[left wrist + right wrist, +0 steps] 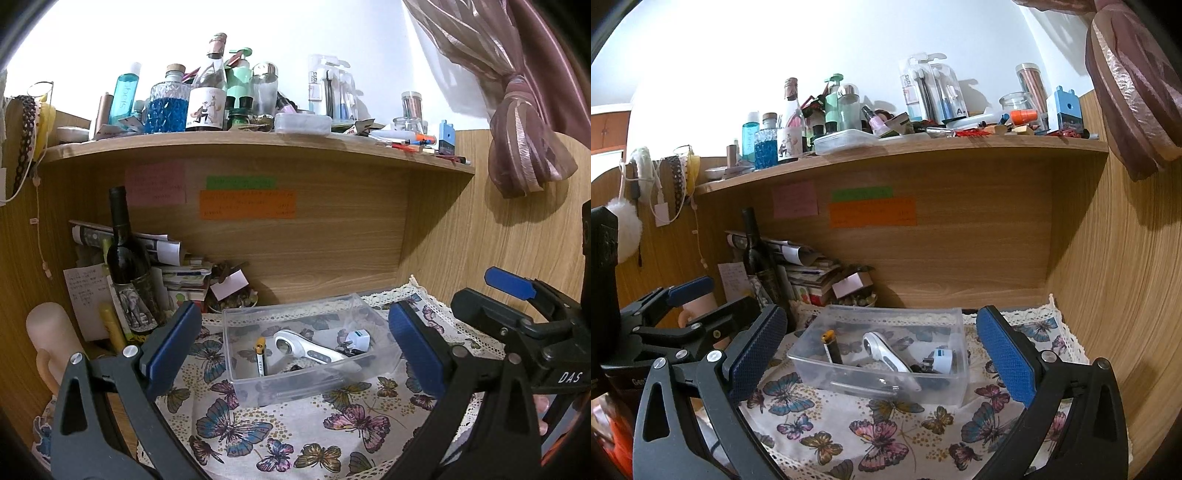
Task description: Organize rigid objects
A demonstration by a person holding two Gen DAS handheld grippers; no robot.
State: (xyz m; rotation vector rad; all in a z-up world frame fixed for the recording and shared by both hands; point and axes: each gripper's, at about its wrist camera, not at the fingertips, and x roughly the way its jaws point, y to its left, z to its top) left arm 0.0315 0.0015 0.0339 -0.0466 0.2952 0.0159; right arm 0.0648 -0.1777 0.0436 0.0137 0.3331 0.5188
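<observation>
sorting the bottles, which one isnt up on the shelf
The dark wine bottle with the elephant label: it stands below the shelf, beside the stacked papers.

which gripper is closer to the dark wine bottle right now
Left. The left gripper hangs open over the butterfly cloth, its left finger just in front of the wine bottle. The right gripper, also open, sits farther to the right, beyond the left one.

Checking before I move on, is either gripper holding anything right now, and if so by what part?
Nothing is held. The left gripper and right gripper are both open and empty, back from the clear bin.
</observation>
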